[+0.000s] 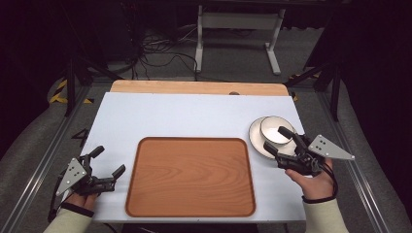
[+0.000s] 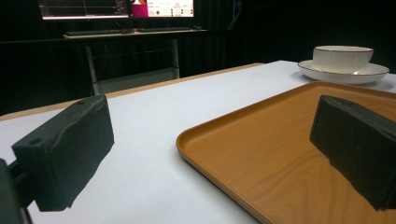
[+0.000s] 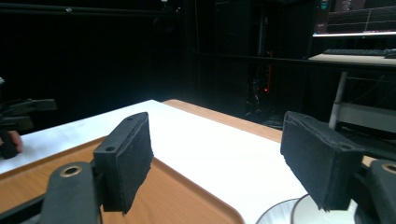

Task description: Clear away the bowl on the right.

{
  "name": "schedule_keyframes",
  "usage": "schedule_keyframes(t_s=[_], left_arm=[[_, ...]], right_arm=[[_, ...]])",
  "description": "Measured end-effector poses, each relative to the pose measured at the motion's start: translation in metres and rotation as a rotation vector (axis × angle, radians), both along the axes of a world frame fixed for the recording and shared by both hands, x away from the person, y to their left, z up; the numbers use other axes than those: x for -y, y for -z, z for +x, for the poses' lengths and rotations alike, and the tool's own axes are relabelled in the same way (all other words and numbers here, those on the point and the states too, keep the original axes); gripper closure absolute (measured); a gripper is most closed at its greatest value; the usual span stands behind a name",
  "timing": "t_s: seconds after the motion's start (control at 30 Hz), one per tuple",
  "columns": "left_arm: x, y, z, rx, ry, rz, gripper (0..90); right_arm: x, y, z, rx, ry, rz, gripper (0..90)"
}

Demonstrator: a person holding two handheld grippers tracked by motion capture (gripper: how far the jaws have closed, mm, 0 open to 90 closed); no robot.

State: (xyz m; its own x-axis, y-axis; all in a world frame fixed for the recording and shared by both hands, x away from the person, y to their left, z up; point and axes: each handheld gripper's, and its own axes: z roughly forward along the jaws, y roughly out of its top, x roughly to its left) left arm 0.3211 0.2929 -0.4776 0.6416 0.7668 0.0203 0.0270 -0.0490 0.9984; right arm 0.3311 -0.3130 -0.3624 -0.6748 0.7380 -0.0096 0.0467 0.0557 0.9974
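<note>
High view: the right tongs point(image 1: 282, 141), held in a hand point(image 1: 313, 179) at the lower right of the frame, are open, with one jaw over the white bowl point(image 1: 273, 129) and the other at the near rim of the white plate point(image 1: 257, 141) under it. The bowl sits on the plate at the right edge of the white worktop point(image 1: 194, 116), just right of the wooden tray point(image 1: 190, 175). The left tongs point(image 1: 108, 161), at the lower left, are open and grip nothing, well apart from the dishes across the tray, so the right hand is the nearer one.

Left gripper view: the left tongs point(image 2: 205, 154) stand wide open above the tray point(image 2: 261, 154); bowl point(image 2: 342, 58) and plate point(image 2: 345, 73) lie far off at the upper right.

Right gripper view: the right tongs point(image 3: 224, 161) gape open, with the bowl rim point(image 3: 308, 211) at the bottom right, just below the right jaw.

No brand, label or readable writing appears on the dishes or tray; the screen text in the background is too small to read.
</note>
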Motion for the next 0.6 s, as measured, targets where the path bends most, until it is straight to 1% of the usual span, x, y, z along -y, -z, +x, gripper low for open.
schedule_keyframes(t_s=[0.13,0.3,0.33,0.43,0.5,0.53,0.6], left_arm=[[0.000,0.000,0.000,0.002,0.001,-0.001,0.2],[0.000,0.000,0.000,0.002,0.000,-0.002,0.2],[0.000,0.000,0.000,0.002,0.000,-0.001,0.2],[0.000,0.000,0.000,0.003,0.001,-0.003,0.2],[0.000,0.000,0.000,0.004,0.002,-0.001,0.2],[0.000,0.000,0.000,0.004,0.002,0.000,0.2],[0.000,0.000,0.000,0.003,0.001,-0.002,0.2]], right_arm=[[0.005,-0.001,0.007,-0.026,0.019,0.013,25.6],[0.011,-0.006,0.016,-0.026,0.045,0.022,25.8],[0.012,-0.007,0.018,-0.023,0.049,0.018,26.5],[0.013,-0.009,0.023,-0.033,0.057,0.019,26.8],[0.015,-0.010,0.028,-0.034,0.059,0.007,26.9],[0.015,-0.010,0.030,-0.038,0.063,0.011,26.9],[0.017,-0.010,0.035,-0.046,0.078,0.003,26.9]])
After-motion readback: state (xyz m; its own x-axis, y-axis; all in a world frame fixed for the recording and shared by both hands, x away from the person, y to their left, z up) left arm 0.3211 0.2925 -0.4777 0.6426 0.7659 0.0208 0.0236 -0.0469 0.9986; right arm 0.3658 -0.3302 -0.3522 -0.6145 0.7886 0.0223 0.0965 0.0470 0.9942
